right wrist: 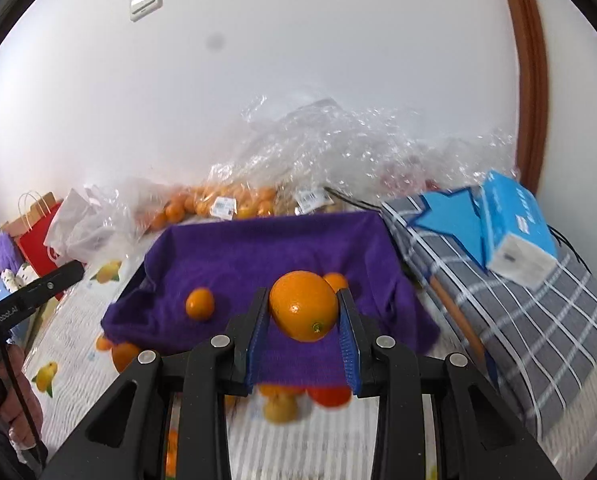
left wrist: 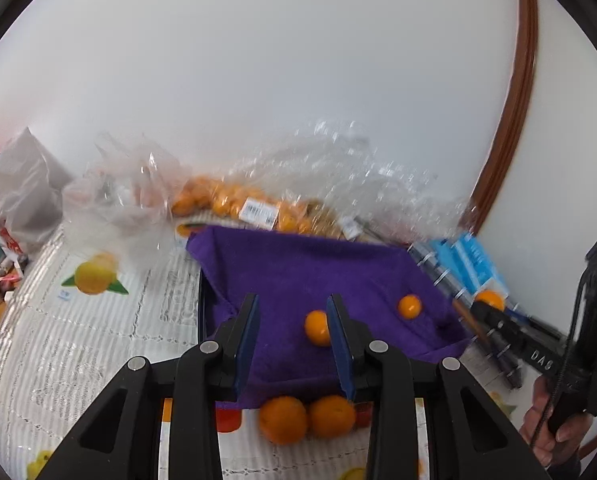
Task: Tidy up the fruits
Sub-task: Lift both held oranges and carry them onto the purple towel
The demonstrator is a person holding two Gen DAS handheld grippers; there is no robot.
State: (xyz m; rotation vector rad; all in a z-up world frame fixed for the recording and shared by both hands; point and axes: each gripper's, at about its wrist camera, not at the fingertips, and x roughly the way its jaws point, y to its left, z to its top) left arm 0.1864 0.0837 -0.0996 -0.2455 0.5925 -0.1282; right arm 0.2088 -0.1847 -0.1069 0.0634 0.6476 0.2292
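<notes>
A purple cloth lies draped over a dark tray. Two small oranges rest on it, one of them partly behind my left gripper's right finger. My left gripper hovers over the cloth's near side, jaws apart with nothing between them. My right gripper is shut on a larger orange, held above the cloth; in the left wrist view it enters from the right with that orange. Two more oranges lie on the table below the cloth's front edge.
A clear bag of oranges and crumpled plastic line the back wall. A blue tissue pack sits on a grey checked cloth at the right. A red paper bag stands at the left. The tablecloth has a lemon print.
</notes>
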